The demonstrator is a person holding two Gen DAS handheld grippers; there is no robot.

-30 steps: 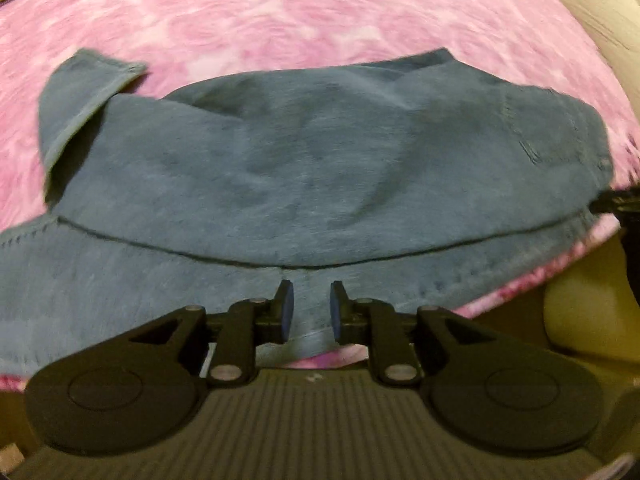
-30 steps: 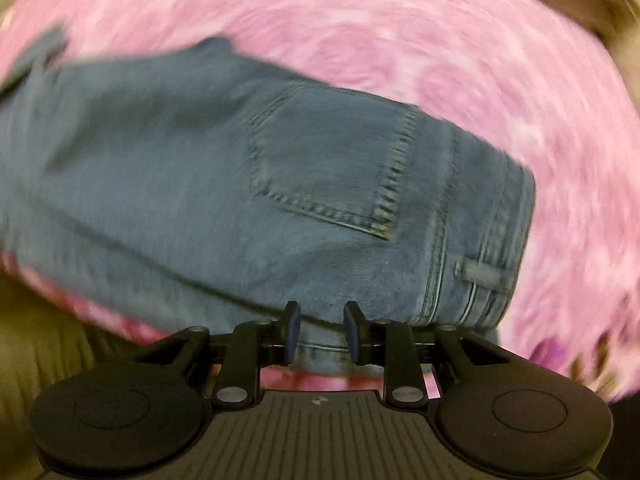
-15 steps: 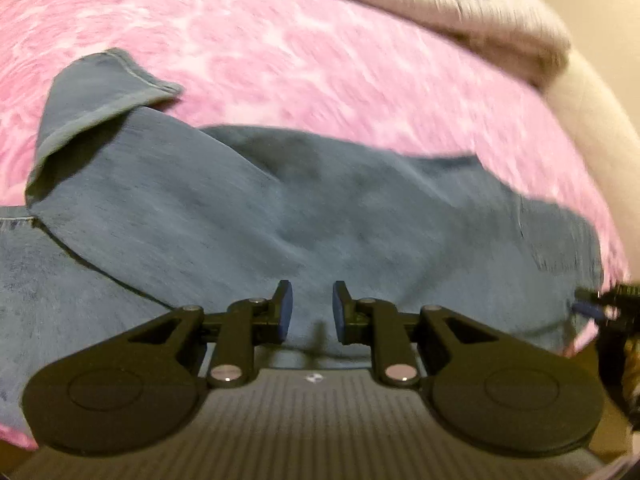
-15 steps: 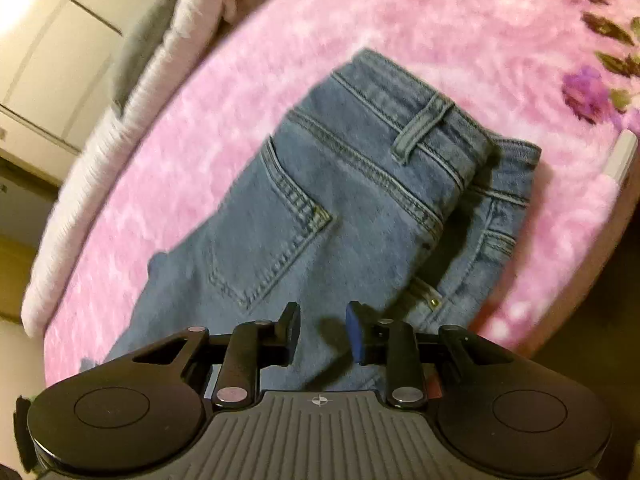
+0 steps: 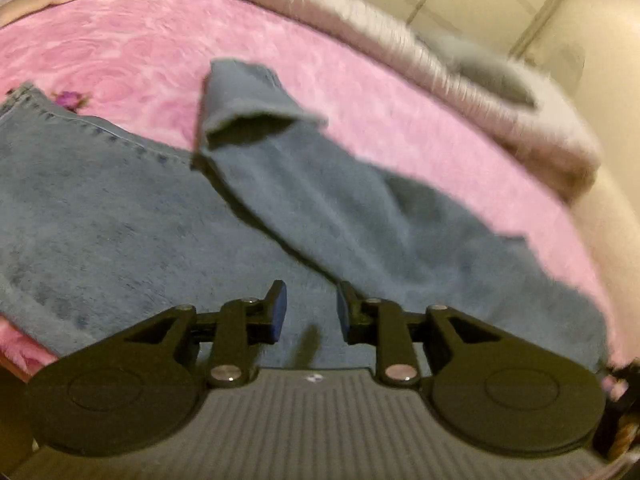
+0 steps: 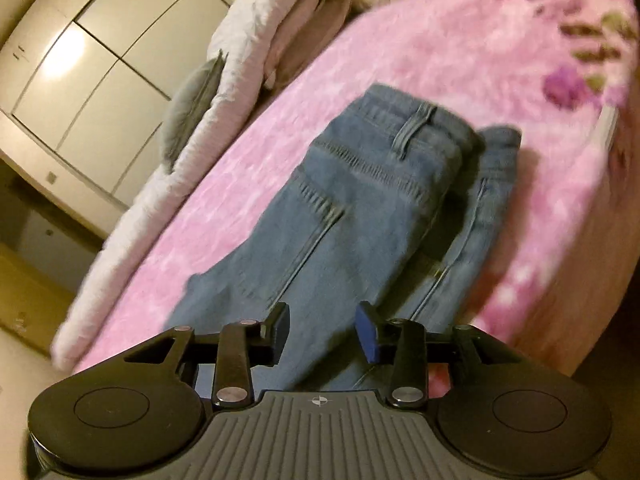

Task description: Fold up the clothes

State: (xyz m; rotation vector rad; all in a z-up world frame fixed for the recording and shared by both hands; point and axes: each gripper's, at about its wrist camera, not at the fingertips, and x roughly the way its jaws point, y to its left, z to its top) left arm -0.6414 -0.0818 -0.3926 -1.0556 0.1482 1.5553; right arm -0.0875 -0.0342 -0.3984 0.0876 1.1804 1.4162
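Observation:
Blue jeans (image 5: 120, 216) lie on a pink fleece blanket (image 5: 120, 44). In the left wrist view one leg (image 5: 320, 196) is folded back across the other, its cuff (image 5: 244, 108) turned up at the far end. My left gripper (image 5: 308, 312) is open and empty just above the denim. In the right wrist view the waistband with a belt loop (image 6: 412, 128) points away, and the back pocket seam (image 6: 320, 216) shows. My right gripper (image 6: 324, 332) is open and empty over the jeans (image 6: 340, 240) near the bed's edge.
Folded grey and white bedding (image 5: 480, 80) and a grey pillow (image 6: 192, 108) lie along the far side of the bed. Cream wardrobe doors (image 6: 92, 72) stand beyond. The bed's edge (image 6: 580, 300) drops off at the right.
Both grippers have lifted and swung away from the jeans' edge, so both views show more of the room. The right jaws have opened wider. The jeans lie still.

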